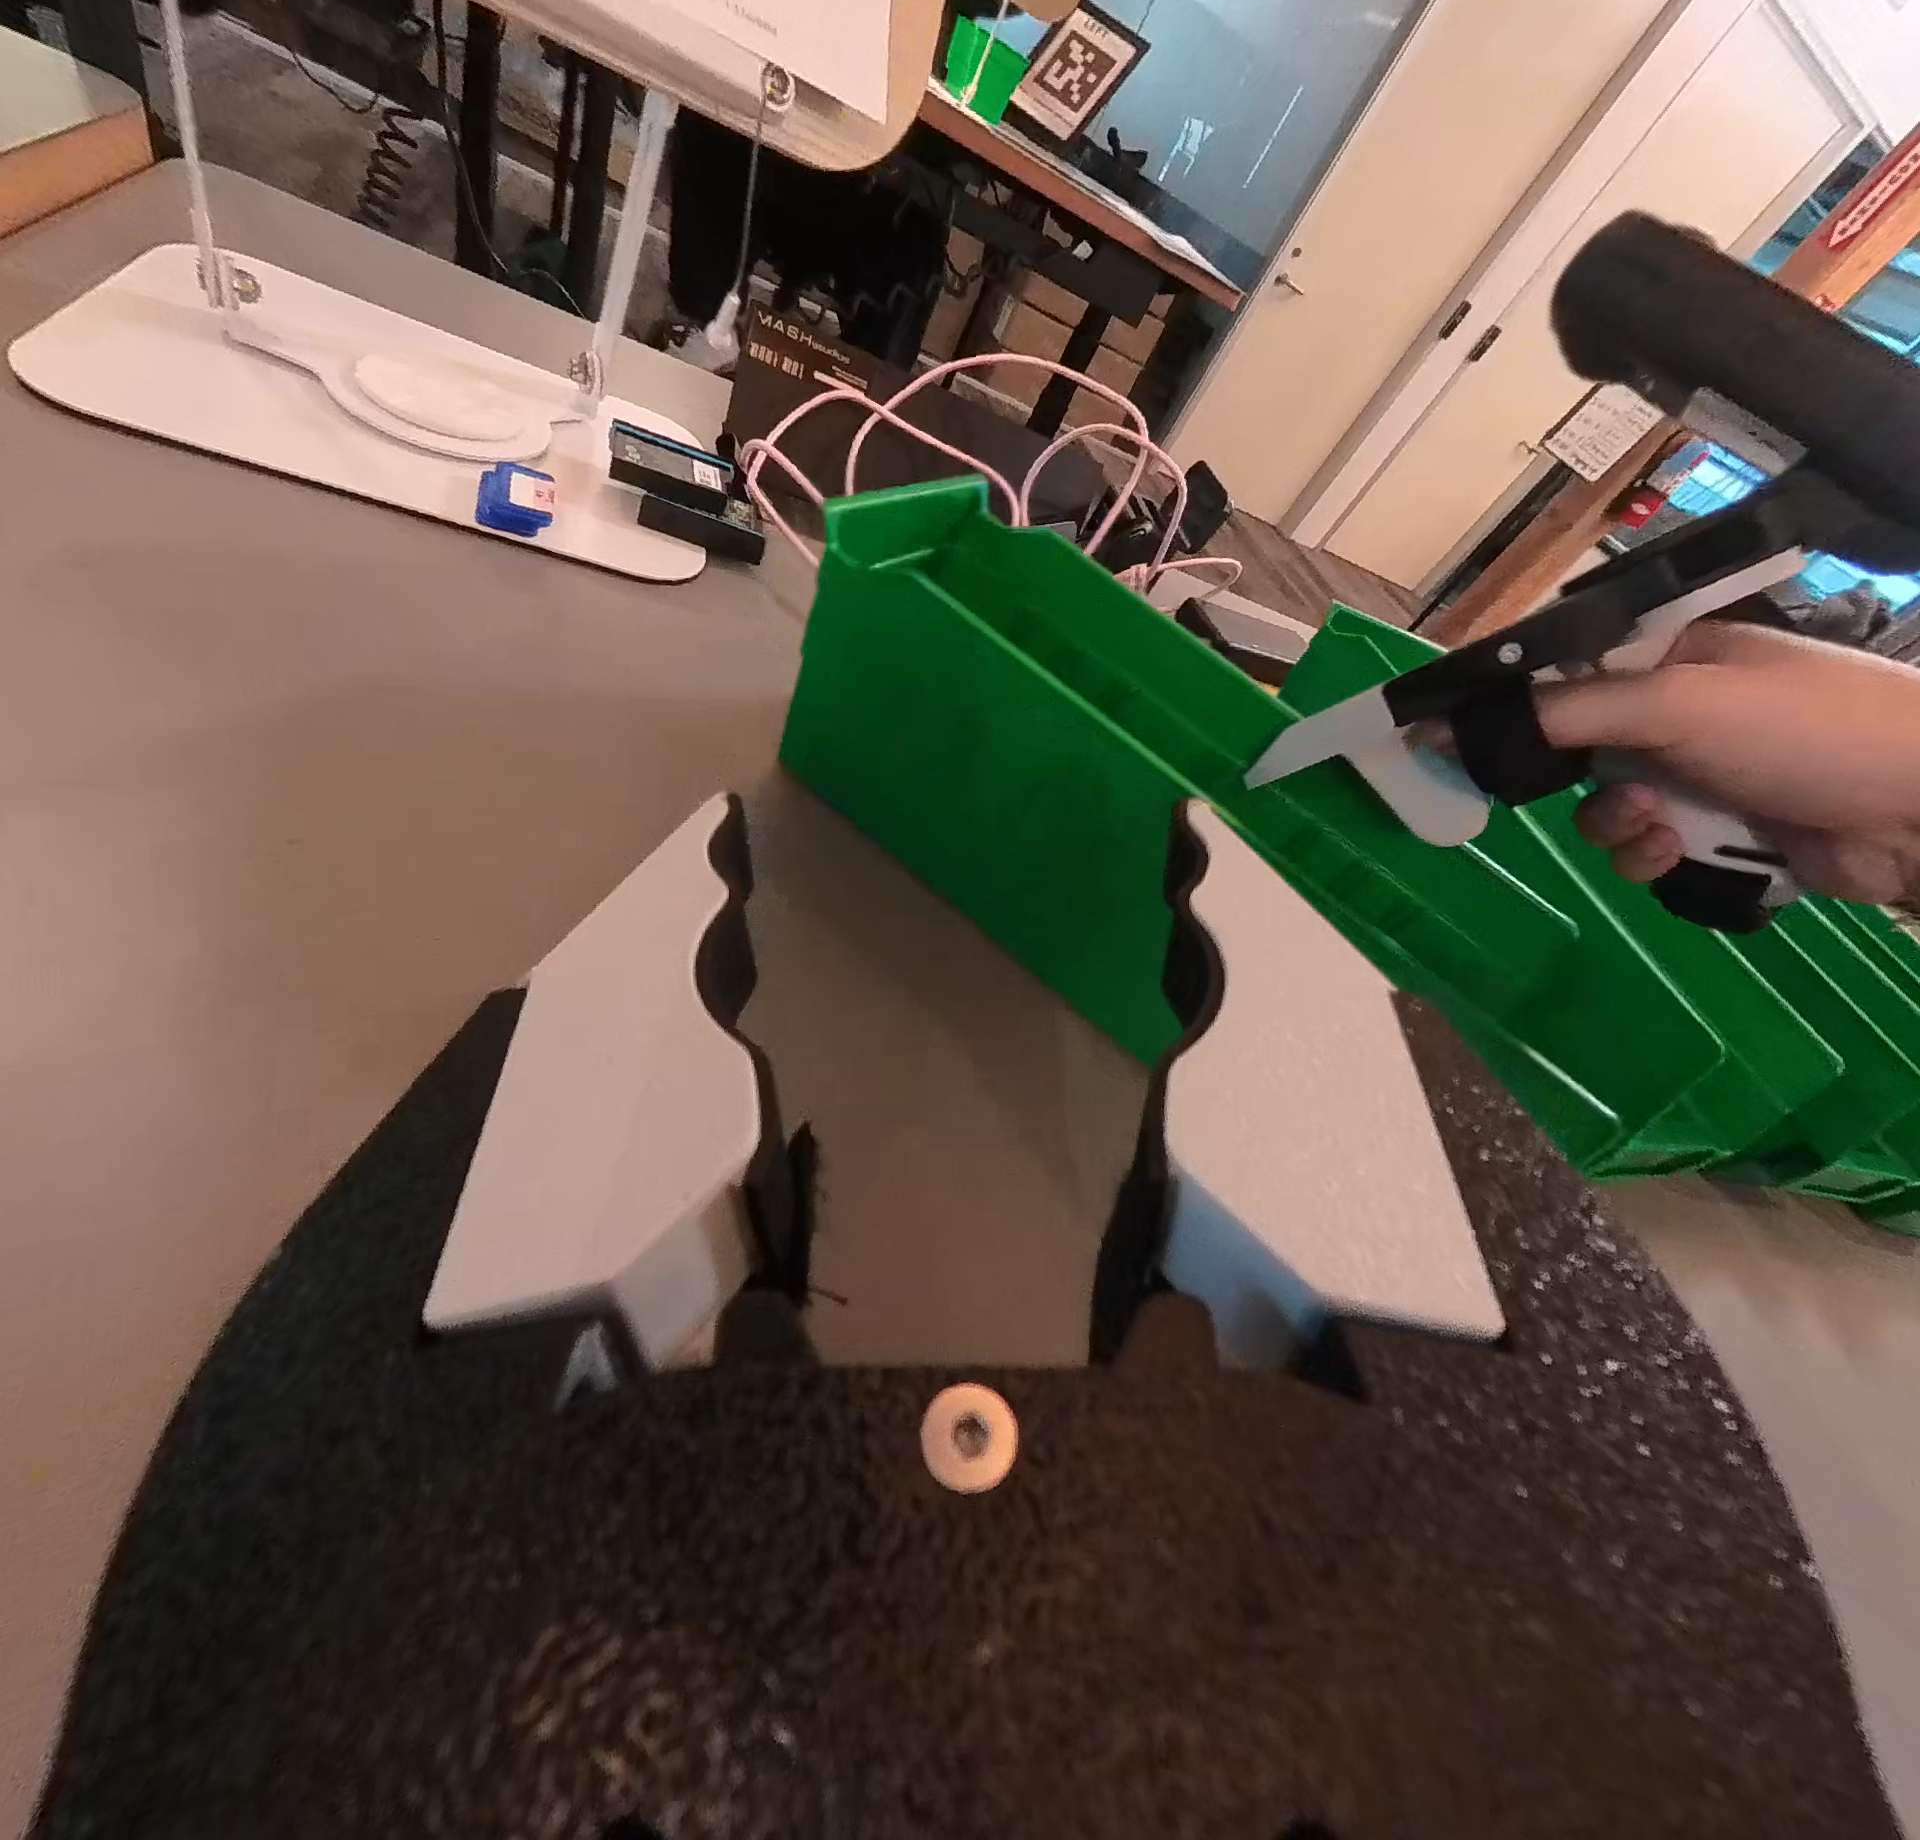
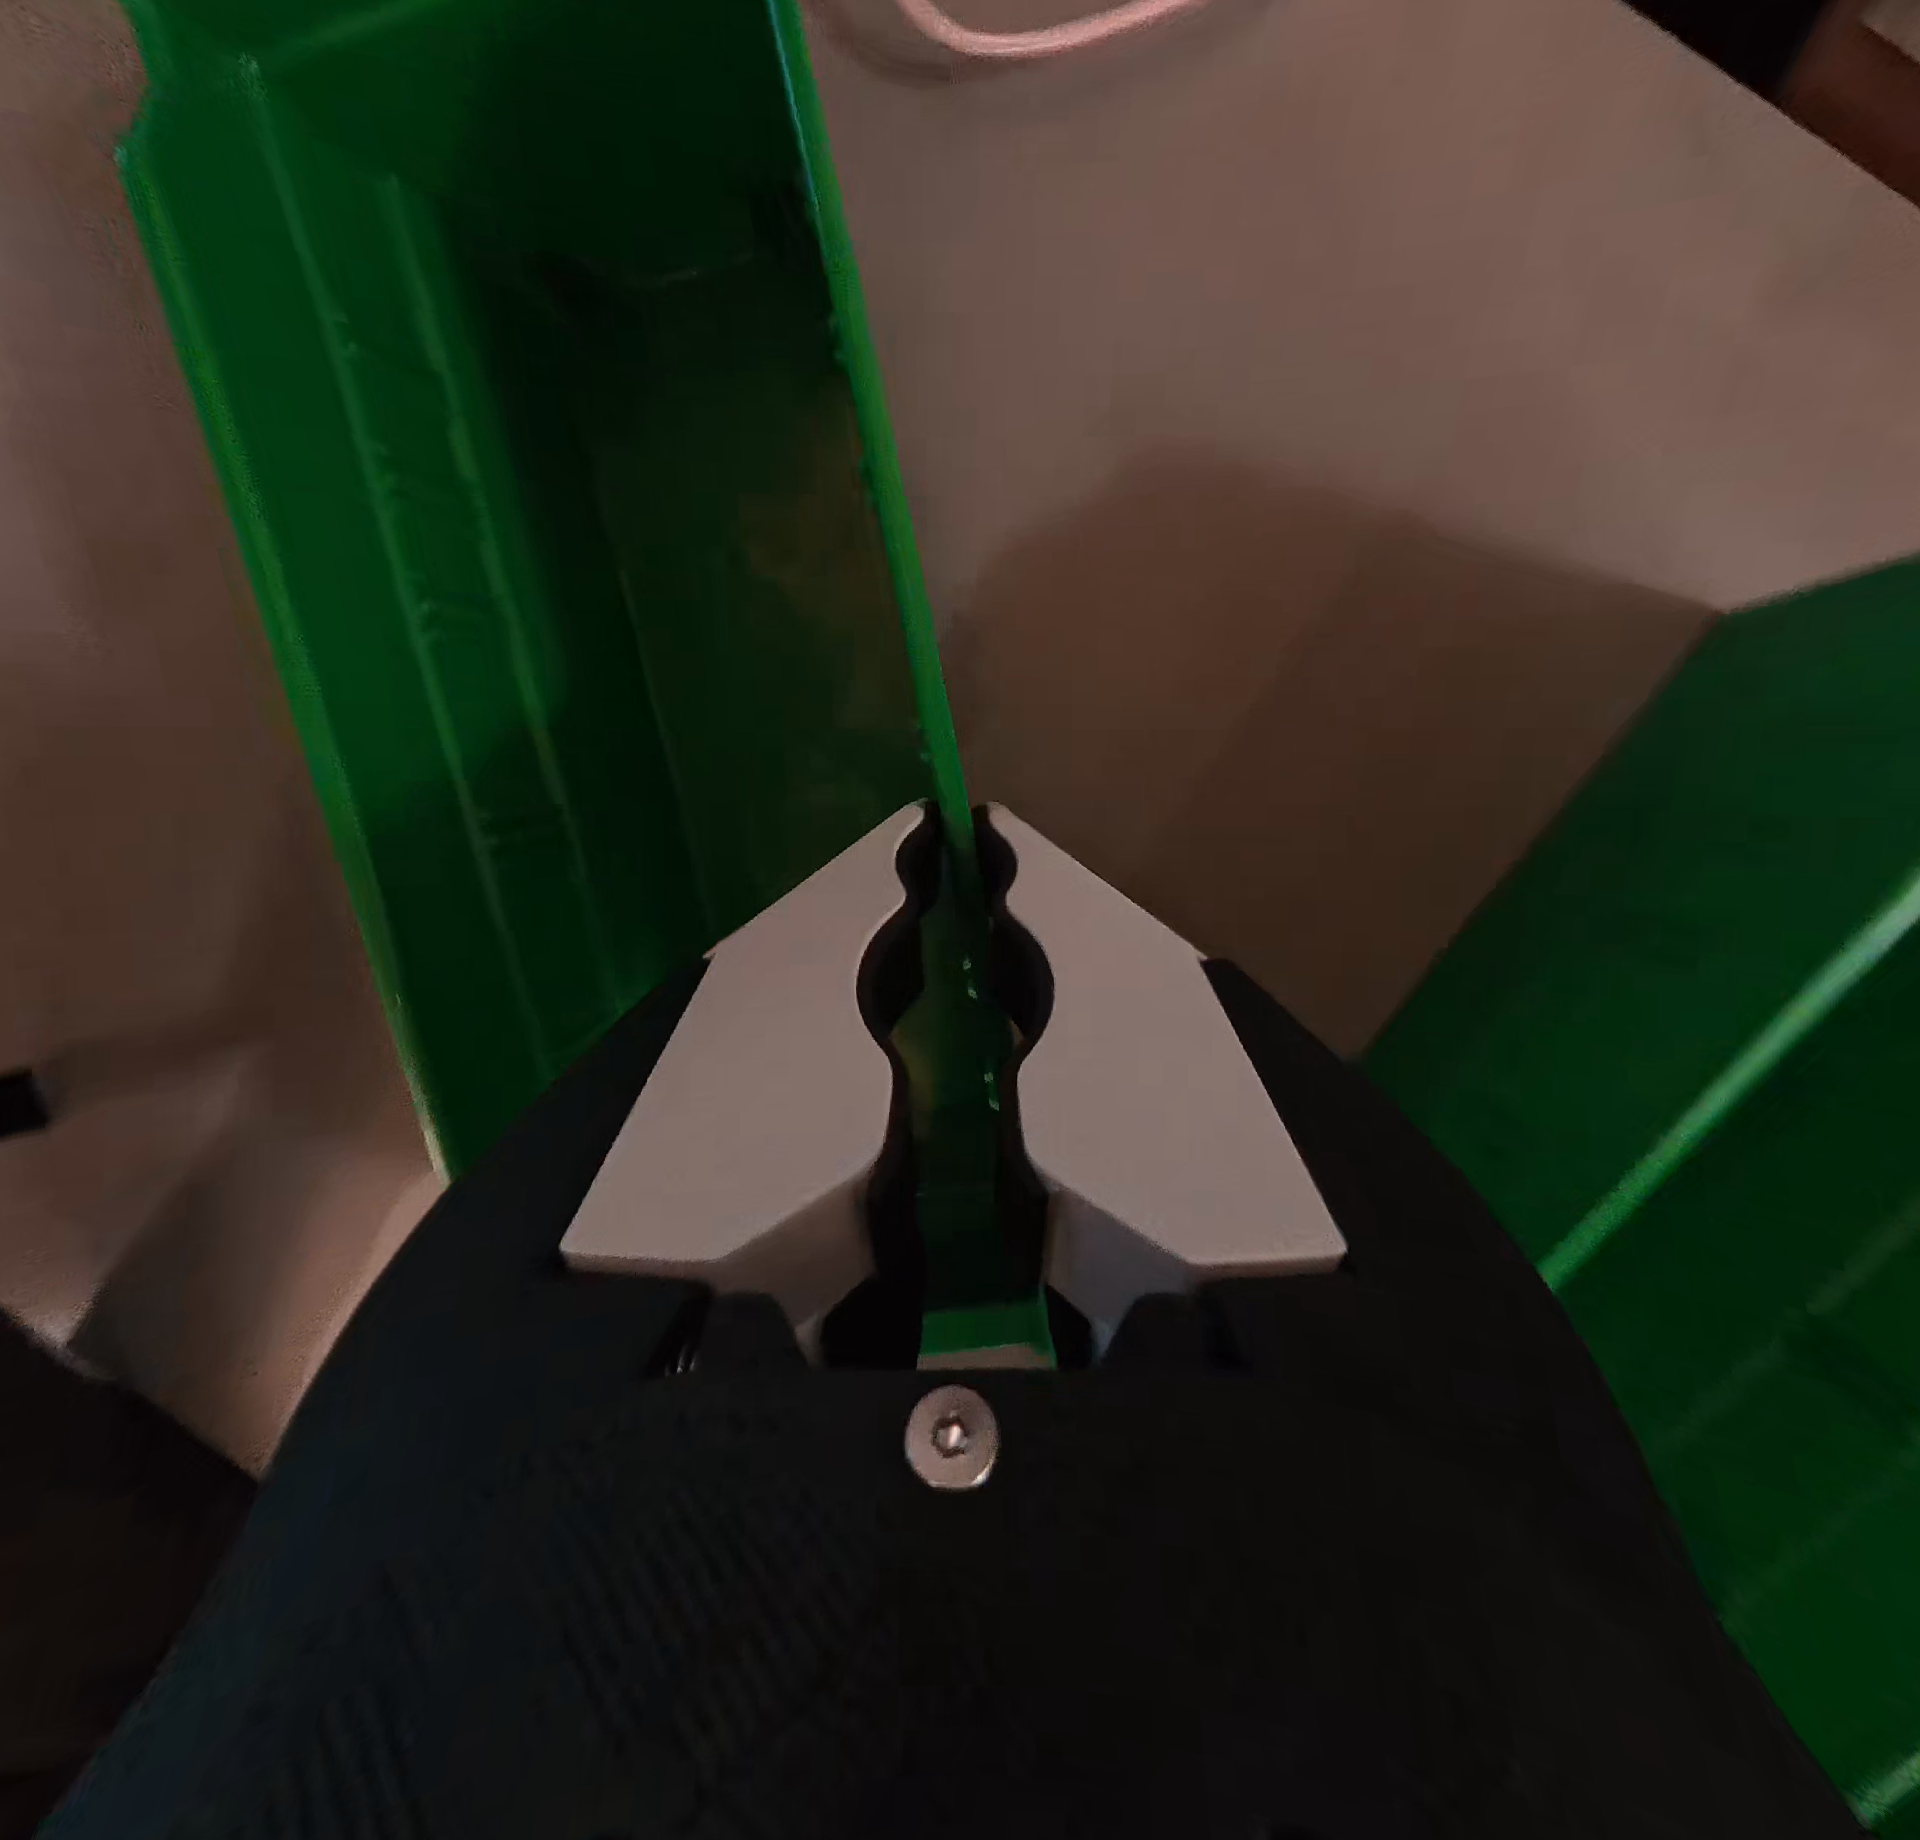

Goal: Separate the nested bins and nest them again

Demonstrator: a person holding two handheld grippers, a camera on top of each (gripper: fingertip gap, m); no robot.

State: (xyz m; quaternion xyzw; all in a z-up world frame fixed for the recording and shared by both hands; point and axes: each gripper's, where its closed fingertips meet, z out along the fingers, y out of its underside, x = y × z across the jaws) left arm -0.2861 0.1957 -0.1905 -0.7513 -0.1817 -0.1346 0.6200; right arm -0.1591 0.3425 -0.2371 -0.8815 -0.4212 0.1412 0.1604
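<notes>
A green bin [image 1: 977, 751] stands on the grey table, apart from the other green bins [image 1: 1714, 1063] nested at the right. My right gripper [image 2: 956, 814] is shut on the bin's thin side wall [image 2: 831, 315]; the bin's inside shows to its left. In the left wrist view this gripper [image 1: 1340, 751] shows at the bin's far rim, held by a hand. My left gripper [image 1: 956, 814] is open and empty, low over the table just in front of the bin's near wall. A second green bin [image 2: 1714, 1063] shows at the right of the right wrist view.
A white stand base [image 1: 312, 388] with a paper sign sits at the back left. A small blue box [image 1: 514, 497], black devices [image 1: 686, 486] and looped pink cables [image 1: 935, 419] lie behind the bin. The table edge runs behind them.
</notes>
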